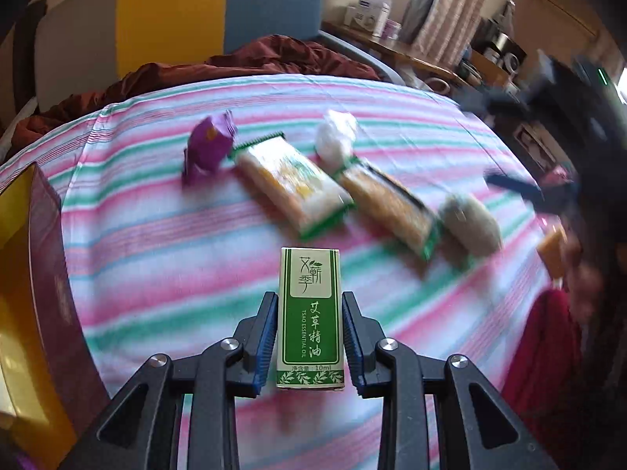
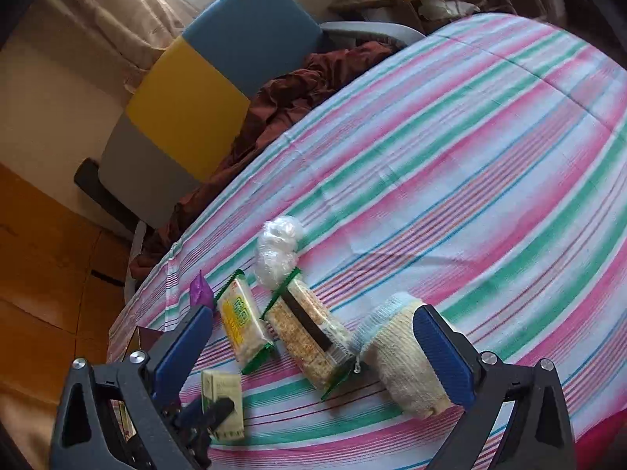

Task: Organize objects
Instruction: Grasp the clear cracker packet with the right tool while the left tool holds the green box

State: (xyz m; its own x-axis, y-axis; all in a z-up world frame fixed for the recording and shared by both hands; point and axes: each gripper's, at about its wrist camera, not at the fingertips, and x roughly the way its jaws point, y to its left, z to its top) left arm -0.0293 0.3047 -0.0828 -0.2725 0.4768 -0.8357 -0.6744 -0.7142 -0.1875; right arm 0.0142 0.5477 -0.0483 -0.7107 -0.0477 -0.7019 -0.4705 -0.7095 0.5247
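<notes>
Oil box [image 1: 309, 315] upright at lower centre of left view, clamped between left gripper [image 1: 309, 337] pads above striped cloth [image 1: 156, 235]. Right gripper [image 2: 313, 352] spread wide, holding nothing, hovering over two snack packs [image 2: 309, 337] and gauze roll [image 2: 399, 352] at lower centre.

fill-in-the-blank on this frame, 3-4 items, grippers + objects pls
1. The left gripper is shut on a small ___ box of essential oil.
2. The right gripper has its jaws ___.
3. The snack packs lie on a ___ cloth.
4. The candy wrapper is ___.

Missing: green; open; striped; purple
</notes>
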